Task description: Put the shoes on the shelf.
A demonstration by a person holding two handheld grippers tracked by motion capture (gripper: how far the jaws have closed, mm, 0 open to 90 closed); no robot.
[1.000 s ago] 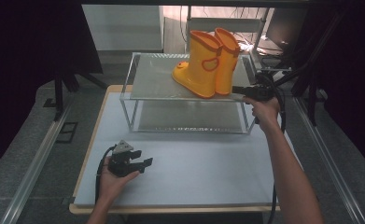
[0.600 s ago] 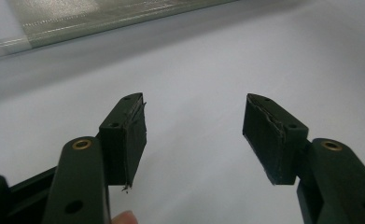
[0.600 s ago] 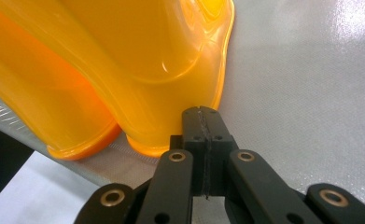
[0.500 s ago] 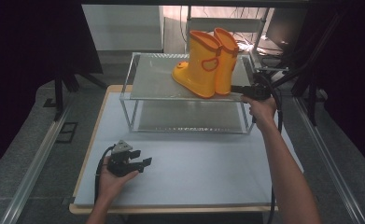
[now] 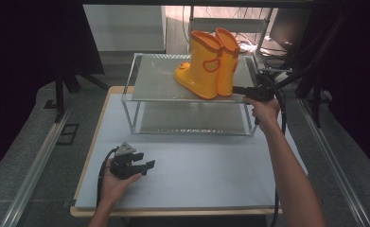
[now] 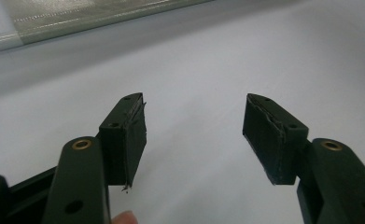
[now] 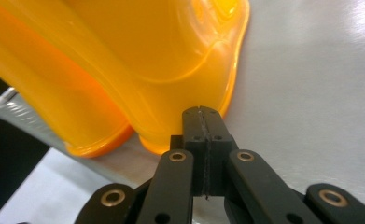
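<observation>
A pair of yellow boots [image 5: 206, 64] is stood upright on the top of a glass shelf [image 5: 145, 90] at the back of the counter [image 5: 211, 179]. The right tongs [image 7: 202, 114] are pressed together, nothing between them, their tip set against a boot's heel. A nudge of the boots appears to be in hand; a steady, level push is called for next. The left tongs [image 6: 194, 135] are held spread over the counter, idle.

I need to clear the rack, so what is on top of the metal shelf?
A pair of yellow rubber boots stands on the shelf, shut right tongs at their heels. The tier beneath looks bare; behind the boots is hidden.
</observation>
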